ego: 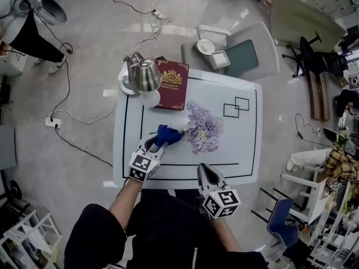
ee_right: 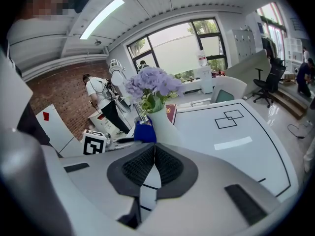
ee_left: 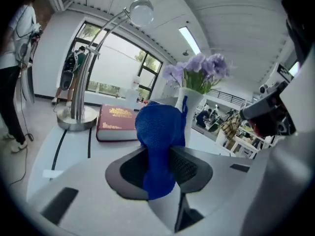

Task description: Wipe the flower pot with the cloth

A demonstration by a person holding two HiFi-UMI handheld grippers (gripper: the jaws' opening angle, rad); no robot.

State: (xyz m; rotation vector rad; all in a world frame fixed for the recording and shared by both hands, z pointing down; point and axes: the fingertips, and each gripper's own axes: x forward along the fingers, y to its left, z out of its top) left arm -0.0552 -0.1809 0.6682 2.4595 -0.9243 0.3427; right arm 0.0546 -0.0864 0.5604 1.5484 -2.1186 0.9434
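The table (ego: 241,150) fills mid-frame in the head view, with the pot (ee_right: 165,127) at its centre, mostly hidden under flowers (ego: 203,129). I'm at the wiping step. My left gripper (ee_left: 160,168) is clamped on the cloth (ee_left: 158,132), which seems to touch the pot's side. My right gripper (ee_right: 154,170), lower centre, is closed and empty. Next I'd rub the cloth round the wall.

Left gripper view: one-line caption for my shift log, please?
Left hand-held gripper shut on the blue cloth, right before the white flower pot; red book and desk lamp behind.
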